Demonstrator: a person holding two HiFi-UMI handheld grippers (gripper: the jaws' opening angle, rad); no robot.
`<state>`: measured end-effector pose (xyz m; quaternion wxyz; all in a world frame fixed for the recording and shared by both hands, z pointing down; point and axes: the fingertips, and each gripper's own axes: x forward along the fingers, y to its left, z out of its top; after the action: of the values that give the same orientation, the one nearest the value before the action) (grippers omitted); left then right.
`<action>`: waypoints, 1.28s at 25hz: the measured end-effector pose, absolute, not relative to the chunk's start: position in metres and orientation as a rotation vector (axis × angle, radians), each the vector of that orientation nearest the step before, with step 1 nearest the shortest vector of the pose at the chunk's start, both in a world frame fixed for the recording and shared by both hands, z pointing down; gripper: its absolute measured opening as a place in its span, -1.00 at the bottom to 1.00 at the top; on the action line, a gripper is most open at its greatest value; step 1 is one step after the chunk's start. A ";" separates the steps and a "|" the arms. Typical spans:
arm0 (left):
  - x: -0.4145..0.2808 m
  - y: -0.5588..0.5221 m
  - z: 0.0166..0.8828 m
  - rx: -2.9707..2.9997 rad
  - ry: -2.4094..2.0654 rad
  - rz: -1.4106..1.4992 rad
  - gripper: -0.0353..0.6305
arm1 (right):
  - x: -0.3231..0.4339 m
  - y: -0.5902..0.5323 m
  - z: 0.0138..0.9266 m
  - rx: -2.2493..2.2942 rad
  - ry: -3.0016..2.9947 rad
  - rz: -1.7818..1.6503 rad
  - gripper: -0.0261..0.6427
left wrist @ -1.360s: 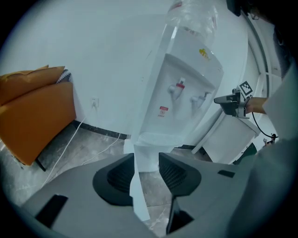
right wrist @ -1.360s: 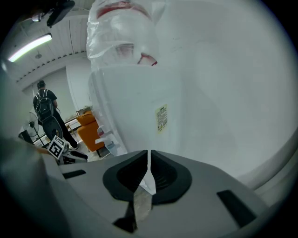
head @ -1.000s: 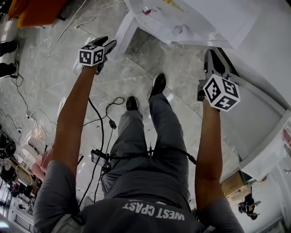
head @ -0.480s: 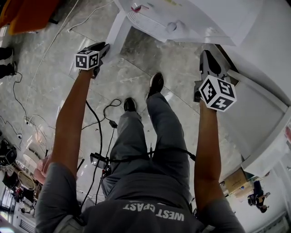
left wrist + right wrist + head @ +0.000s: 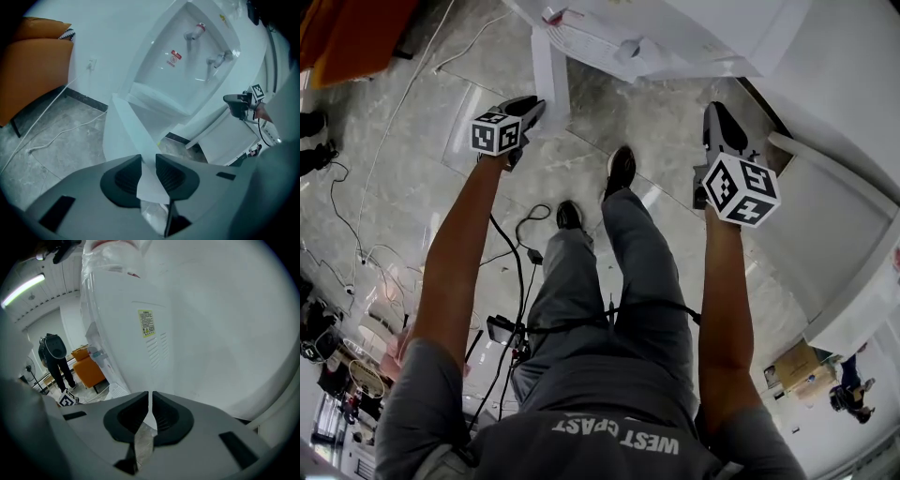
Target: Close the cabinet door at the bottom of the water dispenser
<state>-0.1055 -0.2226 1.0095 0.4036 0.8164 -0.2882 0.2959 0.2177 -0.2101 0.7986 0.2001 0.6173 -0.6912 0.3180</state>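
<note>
cabinet door near end behind left claw — yellow label print illegible

Bright, even light; glare streaks the glossy floor. Both gripper views bend and darken at edges, near parts perhaps soft.

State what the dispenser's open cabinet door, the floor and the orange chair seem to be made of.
White flat cabinet door: likely moulded plastic or painted sheet, smooth satin face, thin even edge.
Grey veined floor: polished stone or stone-look tile, glossy, with joint lines and reflections.
Orange padded chair: upholstery, leather-like or fabric, matte; too blurred to settle.
</note>
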 end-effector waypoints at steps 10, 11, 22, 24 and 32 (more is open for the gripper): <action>-0.014 -0.224 1.013 2.165 -0.571 0.776 -0.57 | 0.252 -0.193 0.804 1.779 -1.885 0.919 -0.83; -0.008 -0.226 1.015 2.175 -0.564 0.785 -0.57 | 0.255 -0.192 0.806 1.783 -1.878 0.924 -0.83; 0.048 -0.255 1.021 2.295 -0.526 0.851 -0.45 | 0.286 -0.188 0.818 1.837 -1.821 0.948 -0.83; 0.052 -0.259 1.025 2.301 -0.540 0.858 -0.45 | 0.286 -0.190 0.823 1.838 -1.819 0.951 -0.83; 0.067 -0.272 1.019 2.297 -0.605 0.847 -0.29 | 0.291 -0.191 0.819 1.839 -1.812 0.958 -0.83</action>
<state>0.0667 -0.2723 1.0189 0.3048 0.8674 -0.2286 0.3200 0.2907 -0.1908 0.8186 0.1928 0.6552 -0.6458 0.3413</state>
